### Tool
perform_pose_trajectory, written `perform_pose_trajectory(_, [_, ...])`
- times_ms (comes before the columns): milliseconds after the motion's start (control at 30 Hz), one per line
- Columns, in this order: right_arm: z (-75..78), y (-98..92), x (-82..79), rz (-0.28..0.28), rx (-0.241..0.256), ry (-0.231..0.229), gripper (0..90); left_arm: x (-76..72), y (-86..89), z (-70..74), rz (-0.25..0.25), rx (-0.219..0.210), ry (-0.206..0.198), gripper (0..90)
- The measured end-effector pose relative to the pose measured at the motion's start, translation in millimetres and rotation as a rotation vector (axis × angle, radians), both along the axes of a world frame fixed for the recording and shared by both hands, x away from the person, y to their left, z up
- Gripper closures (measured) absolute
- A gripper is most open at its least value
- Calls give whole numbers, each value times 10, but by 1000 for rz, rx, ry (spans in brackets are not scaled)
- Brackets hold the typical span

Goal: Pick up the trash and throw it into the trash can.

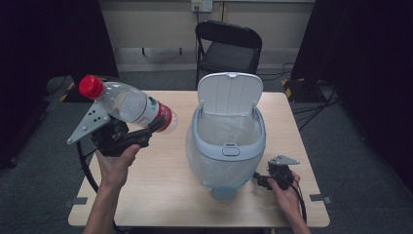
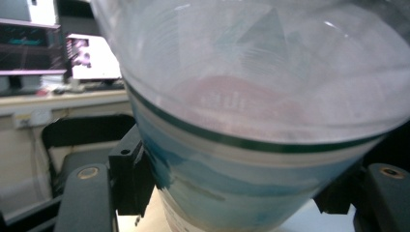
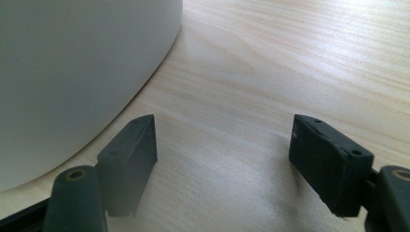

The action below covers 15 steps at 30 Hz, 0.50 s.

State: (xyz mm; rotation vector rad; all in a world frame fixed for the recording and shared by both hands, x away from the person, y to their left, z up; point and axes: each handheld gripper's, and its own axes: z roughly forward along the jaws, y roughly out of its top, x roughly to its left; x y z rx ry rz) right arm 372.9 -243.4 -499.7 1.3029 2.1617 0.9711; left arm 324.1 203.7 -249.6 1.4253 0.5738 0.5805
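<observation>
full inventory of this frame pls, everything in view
plastic bottle: 1, clear with red cap, held tilted above table's left side
bin: 1, pale blue and white, lid up, liner inside, table centre
table: 1, light wood
folding chair: 1, black, behind table
left hand-held gripper: 1, black, shut on the bottle
right hand-held gripper: 1, black, jaws open, low beside the bin's base
hands: 2, near edge

Clear glossy plastic bottle (image 1: 131,105), pale wood table (image 1: 160,190)
</observation>
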Motion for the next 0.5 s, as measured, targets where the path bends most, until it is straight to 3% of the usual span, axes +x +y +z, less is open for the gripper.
perform_pose_trajectory(233, [0,0,0,0,0,0,243,55,-326,214,-86,-21,-29,304])
perform_pose_trajectory(300, [0,0,0,0,0,0,243,100,-392,226,-141,-53,-13,304])
perform_pose_trajectory(500, [0,0,0,0,0,0,243,262,-589,197,-193,-59,45,303])
